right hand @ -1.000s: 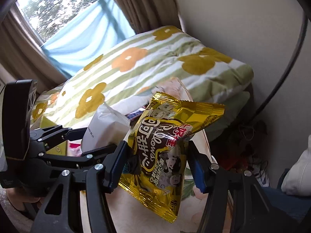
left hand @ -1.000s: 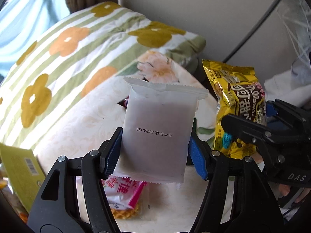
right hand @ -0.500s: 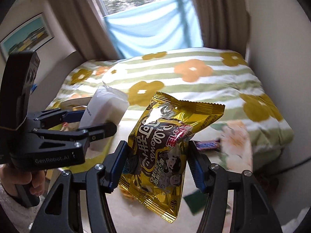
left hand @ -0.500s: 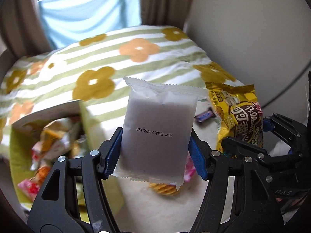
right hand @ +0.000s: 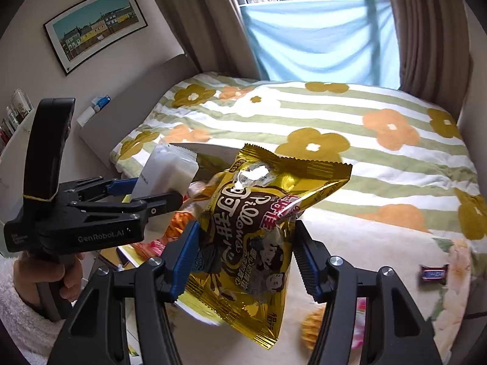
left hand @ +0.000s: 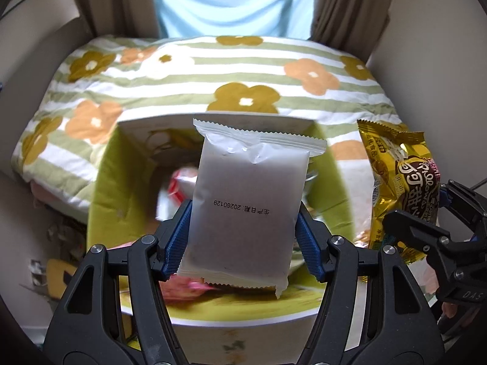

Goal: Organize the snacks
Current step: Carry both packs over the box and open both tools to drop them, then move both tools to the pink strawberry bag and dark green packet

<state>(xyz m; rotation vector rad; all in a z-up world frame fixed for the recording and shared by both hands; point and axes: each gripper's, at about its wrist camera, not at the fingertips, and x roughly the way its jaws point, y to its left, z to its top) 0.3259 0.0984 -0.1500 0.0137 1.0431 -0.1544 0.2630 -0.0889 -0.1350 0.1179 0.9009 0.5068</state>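
My left gripper (left hand: pixel 242 240) is shut on a white snack packet (left hand: pixel 246 213) and holds it upright over an open green box (left hand: pixel 106 182) that has several snacks inside. My right gripper (right hand: pixel 243 255) is shut on a gold snack bag (right hand: pixel 255 231), held in the air just right of the box. The gold bag (left hand: pixel 401 188) and the right gripper show at the right of the left wrist view. The left gripper (right hand: pixel 158 197) with the white packet (right hand: pixel 167 170) shows at the left of the right wrist view.
A bed with a green-striped flower blanket (right hand: pixel 334 127) lies behind. A small purple candy bar (right hand: pixel 433 273) and an orange snack (right hand: pixel 313 325) lie on the cream surface at right. A wall shelf (right hand: pixel 91 115) and a curtained window (right hand: pixel 319 30) stand beyond.
Both grippers have swung left with their packets. The view turned from the wall corner to the bed and window, and the green box came under the left gripper.
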